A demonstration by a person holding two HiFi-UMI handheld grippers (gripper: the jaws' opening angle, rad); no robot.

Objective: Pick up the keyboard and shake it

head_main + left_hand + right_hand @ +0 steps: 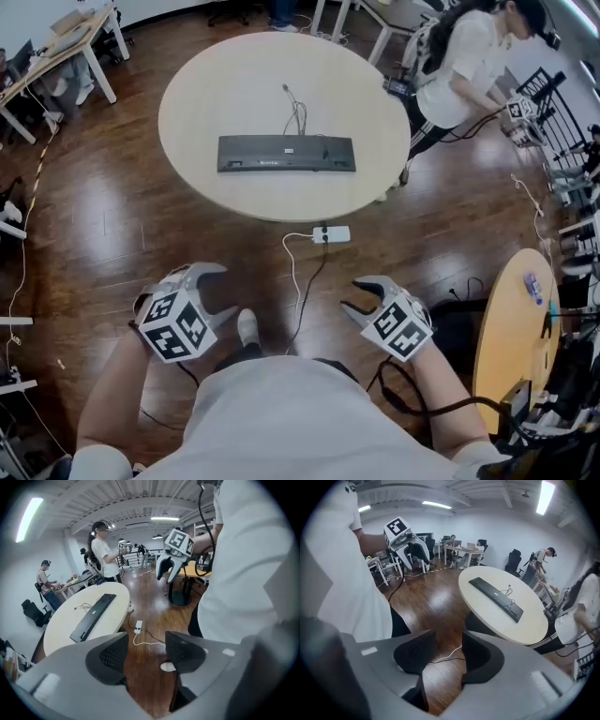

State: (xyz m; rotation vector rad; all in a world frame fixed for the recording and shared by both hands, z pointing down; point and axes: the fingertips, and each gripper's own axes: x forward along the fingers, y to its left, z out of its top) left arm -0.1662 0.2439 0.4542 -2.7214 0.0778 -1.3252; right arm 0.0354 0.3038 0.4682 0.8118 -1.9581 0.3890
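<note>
A black keyboard (pixel 286 153) is seen lying flat on a round pale table (pixel 202 89), set a little back from the table's near edge, with its cable (pixel 295 111) trailing off toward the far edge. Its long axis is laid crosswise to the person, roughly in line with the near edge, so that one short end is offered to each hand.

The left gripper (pixel 225 291) and the right gripper (pixel 352 294) are held low over the wooden floor (pixel 112 225), close to the person's body and well apart from the table. Both are shown with jaws parted and nothing between them; only floor and a white power strip (pixel 331 234) with its cord can be made out through the gaps.

The keyboard is placed ahead of both tools, about midway between them, its left end nearer the left gripper and its right end nearer the right. A reach forward over the near edge is judged to be needed before any lift can be made.
</note>
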